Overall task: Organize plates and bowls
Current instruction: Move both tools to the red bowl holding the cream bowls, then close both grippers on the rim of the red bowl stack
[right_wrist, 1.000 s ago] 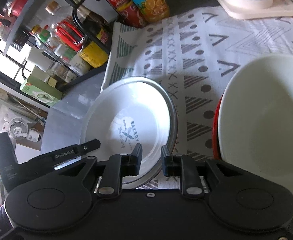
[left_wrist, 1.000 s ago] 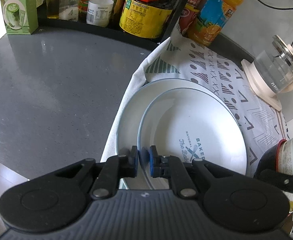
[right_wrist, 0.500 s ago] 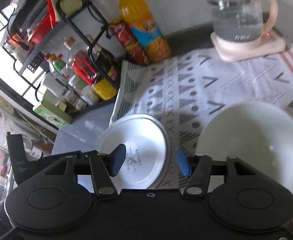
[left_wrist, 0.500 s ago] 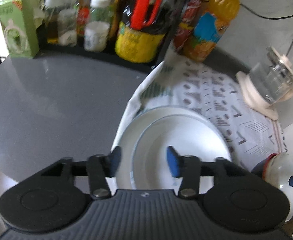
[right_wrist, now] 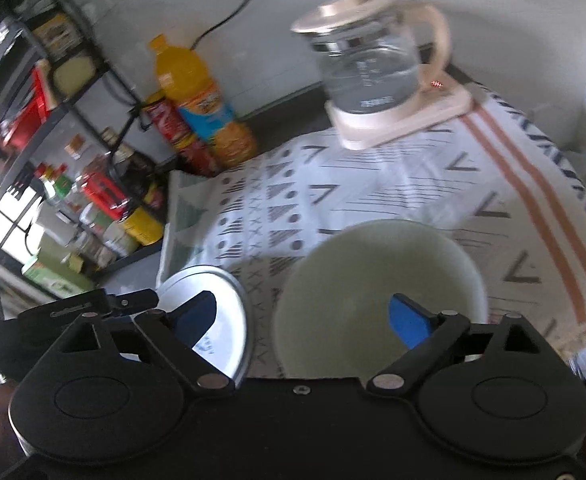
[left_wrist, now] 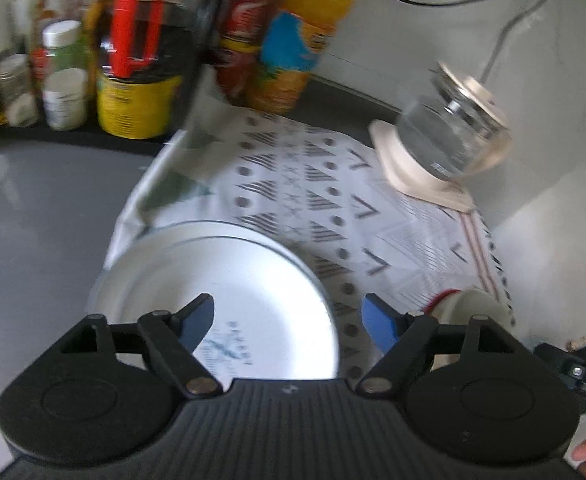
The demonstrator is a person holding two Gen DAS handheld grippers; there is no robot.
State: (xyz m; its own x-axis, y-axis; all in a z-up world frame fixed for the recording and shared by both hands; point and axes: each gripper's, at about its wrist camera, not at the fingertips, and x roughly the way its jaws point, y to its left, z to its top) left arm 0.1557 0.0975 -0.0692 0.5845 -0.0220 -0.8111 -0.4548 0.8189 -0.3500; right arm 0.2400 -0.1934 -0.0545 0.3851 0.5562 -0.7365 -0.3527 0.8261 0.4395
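Observation:
Two white plates lie stacked on the patterned cloth; the top plate carries a blue printed logo and also shows in the right wrist view. A white bowl sits to their right on something with a red rim, seen small in the left wrist view. My left gripper is open and empty, raised above the plates' near edge. My right gripper is open and empty, above the gap between plates and bowl.
A glass kettle on its cream base stands at the back right of the patterned cloth. An orange juice bottle and a rack of sauce bottles line the back left. The grey counter lies left of the cloth.
My left gripper let go of the top plate's rim, opened wide and drew back upward. My right gripper also opened wide and rose away from the bowl and plates.

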